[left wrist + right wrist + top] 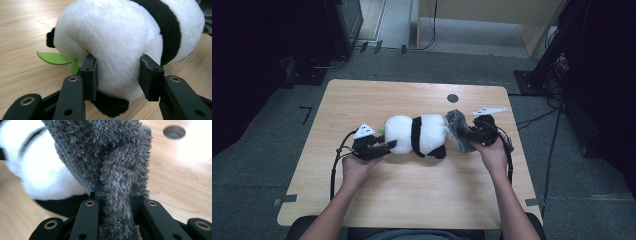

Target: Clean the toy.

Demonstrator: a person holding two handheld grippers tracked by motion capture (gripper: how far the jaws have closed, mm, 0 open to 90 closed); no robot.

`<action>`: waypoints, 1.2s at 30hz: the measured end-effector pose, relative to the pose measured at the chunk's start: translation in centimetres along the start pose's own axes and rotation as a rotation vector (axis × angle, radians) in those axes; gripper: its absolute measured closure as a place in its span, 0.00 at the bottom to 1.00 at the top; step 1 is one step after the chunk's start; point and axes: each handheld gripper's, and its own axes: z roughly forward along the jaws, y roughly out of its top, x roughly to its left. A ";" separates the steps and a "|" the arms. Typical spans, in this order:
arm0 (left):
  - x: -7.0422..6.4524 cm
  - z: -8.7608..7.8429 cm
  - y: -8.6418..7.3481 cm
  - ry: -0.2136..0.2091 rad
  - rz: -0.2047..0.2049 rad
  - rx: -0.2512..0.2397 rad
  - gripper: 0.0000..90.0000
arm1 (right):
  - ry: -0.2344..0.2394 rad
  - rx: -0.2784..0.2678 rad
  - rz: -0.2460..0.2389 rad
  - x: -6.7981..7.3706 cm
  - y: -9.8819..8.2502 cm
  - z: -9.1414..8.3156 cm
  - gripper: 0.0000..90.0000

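Centrally, on the light wooden table (412, 200), we record one plush panda (417, 134) lying on its side, white body crossed by a black band, black limbs toward the near edge. At its left end we note our left gripper (384, 146), held in the left hand (357, 167); in the left gripper view the two black jaws press into the white plush from either side, clenched on the panda (120, 42), with a black ear at the left and a black limb beneath. We also list a green felt leaf (53, 58) projecting from under the toy, flat against the tabletop (22, 30). At the panda's right end we record a grey fluffy cloth (457, 127), bunched and touching the toy. Our right gripper (469, 135), held in the right hand (493, 152), grasps this cloth: in the right gripper view a fold of grey pile (117, 195) runs down between the closed jaws, the rest fanning upward, the panda (37, 170) blurred at the left. A round dark hole (452, 98) sits in the table beyond the cloth. A grey three-cornered plate tops each gripper, and a cable trails from each toward us.
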 end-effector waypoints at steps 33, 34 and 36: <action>0.2 -0.1 0.3 -0.013 -0.011 0.011 0.62 | 0.362 0.173 -0.335 15.2 0.8 7.1 0.85; 0.2 -0.1 0.3 -0.014 -0.013 0.011 0.62 | 0.366 0.180 -0.335 15.5 0.7 7.8 0.85; 0.2 -0.2 0.3 -0.014 -0.011 0.013 0.63 | 0.360 0.188 -0.337 15.6 0.6 8.8 0.85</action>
